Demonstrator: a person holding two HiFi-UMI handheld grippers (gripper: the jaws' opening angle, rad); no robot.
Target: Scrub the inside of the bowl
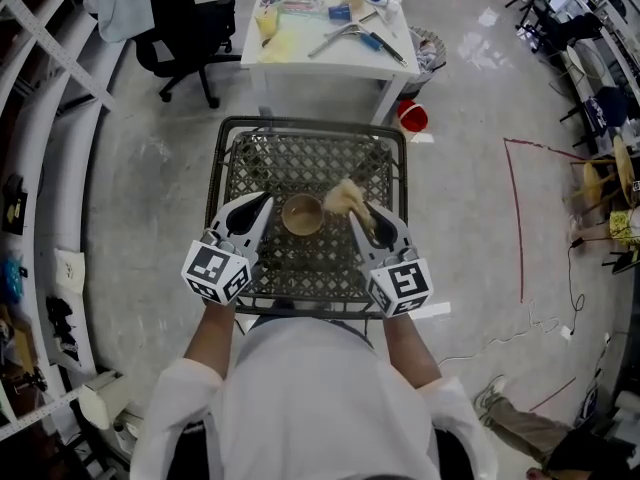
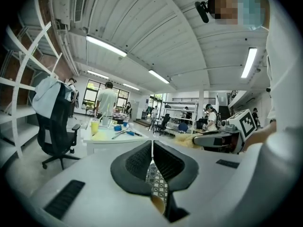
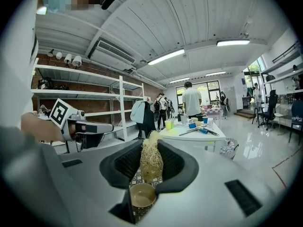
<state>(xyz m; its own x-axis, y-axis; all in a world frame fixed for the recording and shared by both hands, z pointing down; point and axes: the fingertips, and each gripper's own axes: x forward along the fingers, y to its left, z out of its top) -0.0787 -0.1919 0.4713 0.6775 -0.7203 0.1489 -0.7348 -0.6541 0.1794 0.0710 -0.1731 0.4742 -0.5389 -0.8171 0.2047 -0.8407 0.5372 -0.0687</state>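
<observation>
- Both my forearms reach forward from my body and angle in towards the bowl (image 1: 302, 214), one on each side of it. Both grippers are held close to level, tips tipped slightly down.
- Left gripper (image 1: 267, 199): jaws pressed together with nothing between them. Its tip is just left of the bowl, not touching it.
- Right gripper (image 1: 358, 208): jaws clamped on a fibre scrubber (image 3: 151, 160). Its tip is just right of the bowl.
- Fibre scrubber: long axis runs along the jaws, and its frayed end points forward, away from me, past the jaw tips. It lies just beside the bowl's right rim; I cannot tell whether it touches.
- Bowl: upright with its mouth facing up, on the black lattice table (image 1: 300, 158), between the two gripper tips. The inside is pale brown.
</observation>
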